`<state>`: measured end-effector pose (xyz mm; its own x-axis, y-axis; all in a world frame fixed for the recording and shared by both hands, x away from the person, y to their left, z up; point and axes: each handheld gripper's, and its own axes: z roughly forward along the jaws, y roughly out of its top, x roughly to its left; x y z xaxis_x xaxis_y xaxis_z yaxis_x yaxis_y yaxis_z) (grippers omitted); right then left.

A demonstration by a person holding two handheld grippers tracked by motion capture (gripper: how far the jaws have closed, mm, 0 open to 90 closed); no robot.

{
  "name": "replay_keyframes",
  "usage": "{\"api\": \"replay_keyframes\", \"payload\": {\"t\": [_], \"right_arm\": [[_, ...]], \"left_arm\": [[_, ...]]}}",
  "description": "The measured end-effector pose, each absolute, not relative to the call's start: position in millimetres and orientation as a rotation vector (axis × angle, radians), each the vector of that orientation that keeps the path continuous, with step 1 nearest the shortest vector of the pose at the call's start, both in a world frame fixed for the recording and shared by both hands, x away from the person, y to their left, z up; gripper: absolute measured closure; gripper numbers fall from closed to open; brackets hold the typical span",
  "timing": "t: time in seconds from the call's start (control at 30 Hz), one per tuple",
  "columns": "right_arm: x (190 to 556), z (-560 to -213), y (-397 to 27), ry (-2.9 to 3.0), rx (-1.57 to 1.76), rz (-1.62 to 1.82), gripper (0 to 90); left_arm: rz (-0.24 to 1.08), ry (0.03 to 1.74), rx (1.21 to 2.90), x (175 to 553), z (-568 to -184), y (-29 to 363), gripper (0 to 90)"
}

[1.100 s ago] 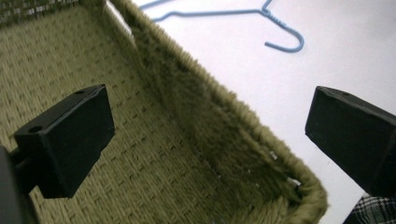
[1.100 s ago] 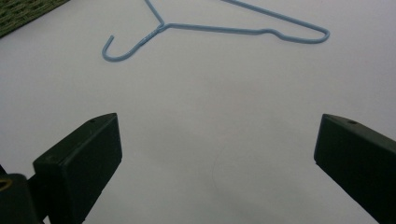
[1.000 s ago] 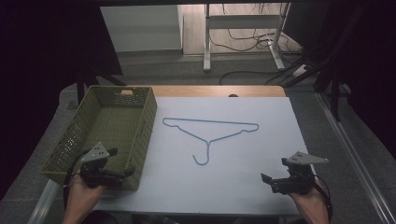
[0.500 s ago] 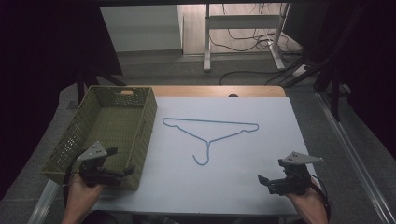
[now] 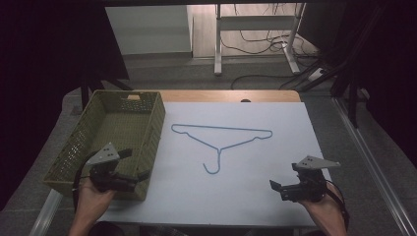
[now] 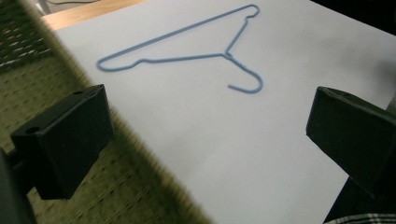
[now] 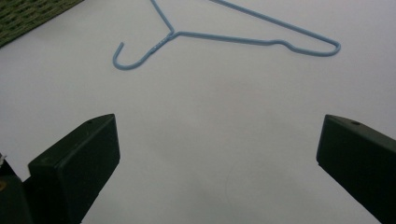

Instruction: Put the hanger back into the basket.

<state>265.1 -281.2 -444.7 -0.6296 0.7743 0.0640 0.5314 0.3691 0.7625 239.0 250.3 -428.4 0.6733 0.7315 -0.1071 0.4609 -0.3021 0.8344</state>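
Hanger [image 5: 221,140] lies mid-table, long bar parallel to the far edge, hook toward me. Right gripper [image 5: 290,187] nearer the hook; left gripper [image 5: 133,172] over the basket [image 5: 123,103]. Both spread, empty.

From above I see my left gripper [image 5: 129,172] over the near corner of the basket [image 5: 93,132], my right gripper [image 5: 285,189] above the white bench [image 5: 275,123]. The hanger [image 5: 221,142] lies between them, farther out, hook toward me.
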Motion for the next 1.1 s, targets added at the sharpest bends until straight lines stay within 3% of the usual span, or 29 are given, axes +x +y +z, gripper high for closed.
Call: {"api": "replay_keyframes", "payload": {"t": [0.7, 1.1], "right_arm": [[306, -425, -257, 2.451, 1.076, 1.094, 0.0], [330, -428, -212, 2.528, 0.938, 1.096, 10.8]], "left_arm": [[0.269, 0.775, 2.049, 282, -419, 157, 0.7], [0.275, 0.814, 2.056, 314, -446, 128, 0.9]]}}
